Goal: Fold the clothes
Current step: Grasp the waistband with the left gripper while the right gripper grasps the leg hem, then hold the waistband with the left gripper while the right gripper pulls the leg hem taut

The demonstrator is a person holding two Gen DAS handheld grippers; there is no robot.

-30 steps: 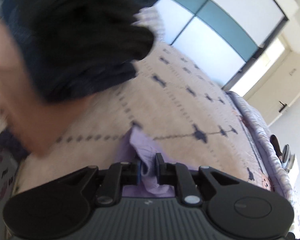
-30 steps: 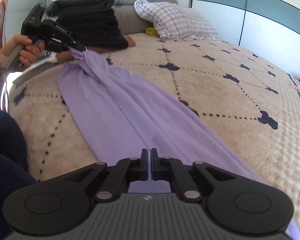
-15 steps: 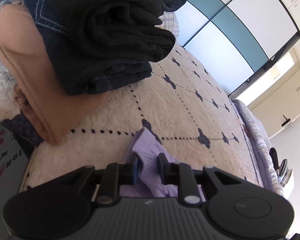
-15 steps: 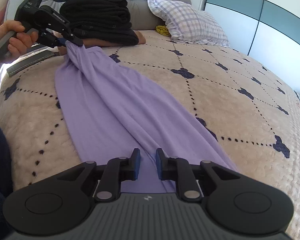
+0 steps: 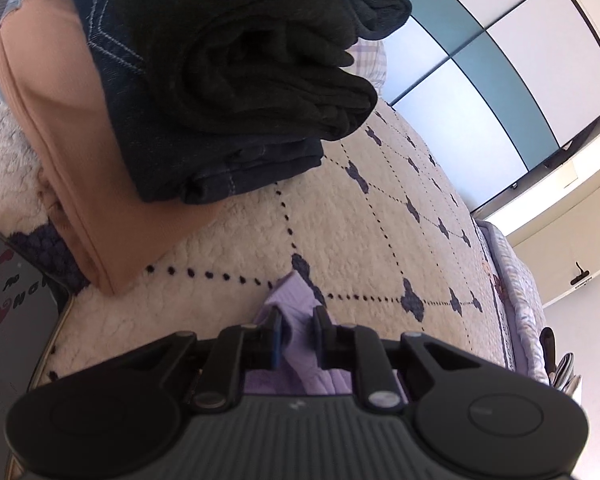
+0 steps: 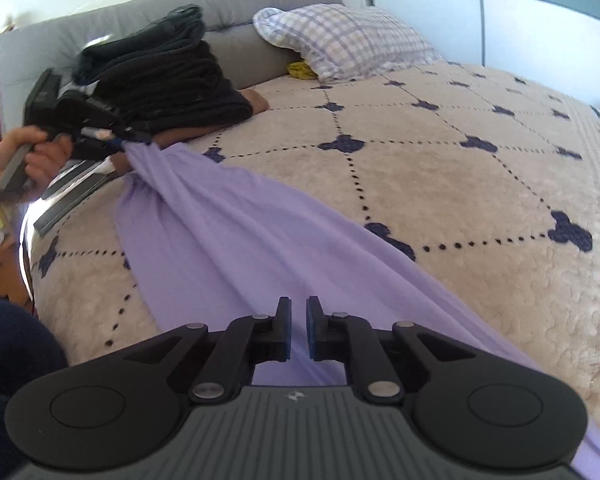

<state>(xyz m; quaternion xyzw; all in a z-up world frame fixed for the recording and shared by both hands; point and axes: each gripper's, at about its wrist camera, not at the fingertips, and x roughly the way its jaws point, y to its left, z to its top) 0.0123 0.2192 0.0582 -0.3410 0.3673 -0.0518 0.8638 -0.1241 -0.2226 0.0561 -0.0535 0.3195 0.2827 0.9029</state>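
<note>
The lilac garment (image 6: 228,248) lies stretched across the quilted bed (image 6: 440,184), running from the upper left of the right wrist view down to the bottom centre. At its far end the left tongs (image 6: 138,140), held by a hand (image 6: 28,156), are clamped on a bunched corner; in the left wrist view that cloth (image 5: 296,320) sits pinched between the pads, which are closing slightly. The right tongs (image 6: 298,334) hover low over the near end, jaws closing with a narrow gap, cloth beneath them; no grip shows. A stack of folded dark clothes (image 5: 228,80) rests at the upper left.
</note>
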